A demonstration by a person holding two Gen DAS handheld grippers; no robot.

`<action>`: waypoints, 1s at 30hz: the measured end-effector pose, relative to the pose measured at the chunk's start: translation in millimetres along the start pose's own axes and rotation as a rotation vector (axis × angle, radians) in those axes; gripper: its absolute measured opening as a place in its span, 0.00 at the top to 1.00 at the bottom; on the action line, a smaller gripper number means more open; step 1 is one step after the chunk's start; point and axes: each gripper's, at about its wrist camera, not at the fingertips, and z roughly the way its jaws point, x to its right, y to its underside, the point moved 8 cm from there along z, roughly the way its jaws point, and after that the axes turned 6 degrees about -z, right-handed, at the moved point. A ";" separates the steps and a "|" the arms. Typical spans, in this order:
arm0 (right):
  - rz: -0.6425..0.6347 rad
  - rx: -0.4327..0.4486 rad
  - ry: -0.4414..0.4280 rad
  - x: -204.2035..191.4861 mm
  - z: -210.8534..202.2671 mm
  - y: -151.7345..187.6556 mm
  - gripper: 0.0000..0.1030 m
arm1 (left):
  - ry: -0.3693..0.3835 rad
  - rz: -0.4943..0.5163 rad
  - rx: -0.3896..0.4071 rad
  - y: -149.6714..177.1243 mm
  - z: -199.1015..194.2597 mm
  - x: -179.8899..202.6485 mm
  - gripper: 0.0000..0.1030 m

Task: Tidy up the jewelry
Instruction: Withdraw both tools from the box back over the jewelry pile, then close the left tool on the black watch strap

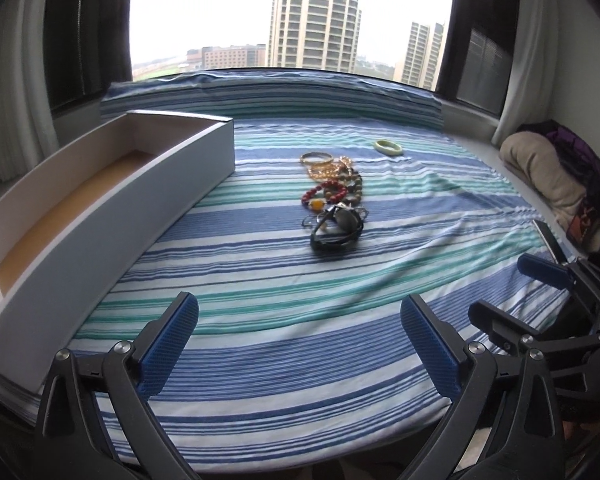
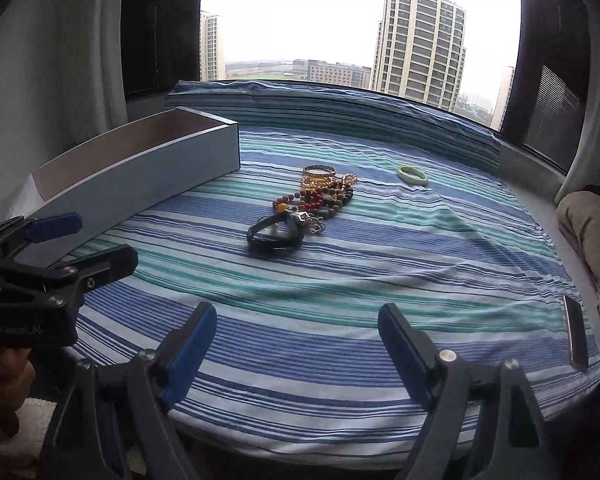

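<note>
Jewelry heap (image 1: 334, 196) on striped bedsheet (image 1: 260, 280), mid-bed.
Jade bangle (image 1: 389, 147) lay apart, beyond it; long white box (image 1: 112, 216) at left, nothing visible inside. Left gripper (image 1: 300, 348) and right gripper (image 2: 296, 344) both spread wide, holding nothing.

In the heap of beaded and gold bracelets (image 1: 334, 184) at the middle of the striped blue, white and green cloth (image 1: 300, 320), the pieces overlap so much and show so small that their number cannot be told, and the silvery item behind the black strap watch (image 2: 276, 234) is too small to identify. The long white open box with a tan floor (image 1: 60, 216) on the left runs out of the left wrist view at its near end, and in the right wrist view its near wall hides the floor entirely. At the far right, the beige rolled cloth (image 2: 588, 232) and the dark purple bundle (image 1: 580, 168) behind it are cut by the edge, and a thin dark flat object (image 2: 575, 336) near the cloth's right edge is too distorted to name.
</note>
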 end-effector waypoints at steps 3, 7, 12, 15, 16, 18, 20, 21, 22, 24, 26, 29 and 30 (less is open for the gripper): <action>0.003 -0.011 -0.003 0.2 2.8 2.6 0.18 | 0.003 -0.016 -0.032 3.0 6.9 -2.0 0.02; 0.004 -0.018 -0.001 0.6 4.4 5.3 0.18 | 0.002 -0.032 -0.061 8.0 12.8 -4.3 0.02; 0.009 -0.020 -0.004 -0.2 4.6 6.5 0.18 | -0.007 -0.036 -0.063 8.5 13.2 -4.7 0.02; 0.007 -0.020 -0.003 -1.2 4.2 6.5 0.18 | -0.013 -0.037 -0.067 9.2 13.4 -5.4 0.02; 0.006 -0.019 -0.002 -1.0 4.3 6.6 0.18 | -0.014 -0.036 -0.070 9.8 13.7 -5.8 0.02; 0.008 -0.020 -0.001 -0.5 4.4 6.9 0.18 | -0.017 -0.037 -0.077 11.1 15.0 -6.2 0.02; 0.013 -0.020 0.003 0.6 4.1 7.4 0.18 | -0.020 -0.039 -0.083 11.9 16.2 -6.5 0.02; 0.016 -0.018 0.006 1.8 3.5 7.7 0.18 | -0.021 -0.039 -0.084 12.2 16.3 -6.7 0.02; 0.021 -0.016 0.009 3.0 3.0 8.0 0.18 | -0.023 -0.040 -0.084 12.3 16.0 -7.0 0.02; 0.030 -0.014 0.012 5.4 3.3 8.9 0.18 | -0.025 -0.041 -0.084 12.1 15.7 -8.1 0.02; 0.039 -0.023 0.010 7.4 5.9 11.3 0.18 | -0.027 -0.045 -0.088 12.5 17.2 -9.2 0.02; 0.054 -0.038 0.002 9.4 10.0 14.7 0.18 | -0.026 -0.050 -0.102 12.8 21.7 -9.9 0.02; 0.057 -0.038 0.000 10.2 10.5 15.0 0.18 | -0.025 -0.050 -0.107 13.0 23.5 -9.8 0.02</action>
